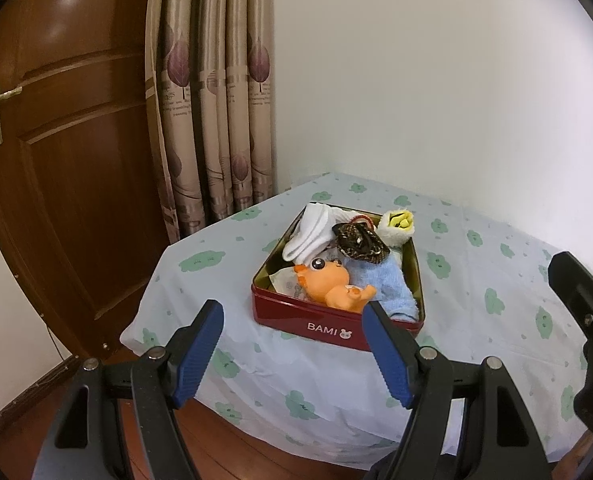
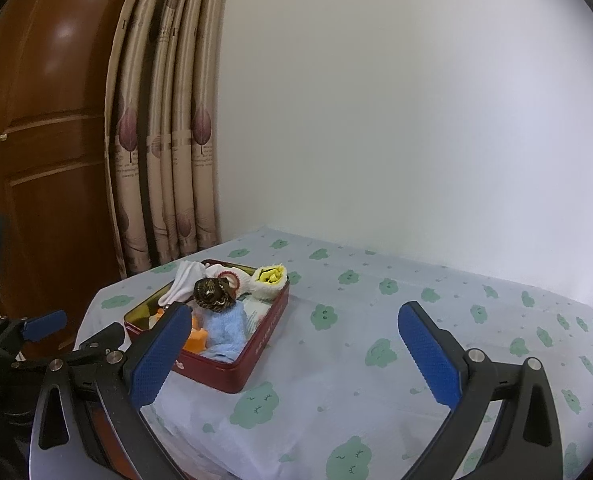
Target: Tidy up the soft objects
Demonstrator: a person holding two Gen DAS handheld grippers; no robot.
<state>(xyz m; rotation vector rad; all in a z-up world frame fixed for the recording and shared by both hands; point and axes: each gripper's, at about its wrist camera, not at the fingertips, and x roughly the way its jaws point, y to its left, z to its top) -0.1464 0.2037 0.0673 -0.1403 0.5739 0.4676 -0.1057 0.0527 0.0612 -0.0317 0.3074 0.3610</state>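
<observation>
A red tin box marked BAMI [image 1: 328, 326] [image 2: 264, 330] sits on the cloth-covered table. It holds a white sock [image 1: 310, 232] [image 2: 184, 278], an orange toy figure [image 1: 332, 280] [image 2: 196, 336], a light blue cloth [image 1: 388, 284] [image 2: 226, 330], a dark patterned scrunchie [image 1: 360, 246] [image 2: 212, 294] and a white roll with a yellow core [image 1: 396, 226] [image 2: 270, 280]. My left gripper [image 1: 294, 346] is open and empty, in front of the box. My right gripper [image 2: 296, 354] is open and empty, to the right of the box.
The table [image 2: 376, 360] has a white cloth with green cloud prints and stands against a white wall. A brown wooden door [image 1: 64, 160] and beige curtains [image 1: 216, 100] stand to the left. The right gripper's arm shows at the left wrist view's right edge [image 1: 580, 300].
</observation>
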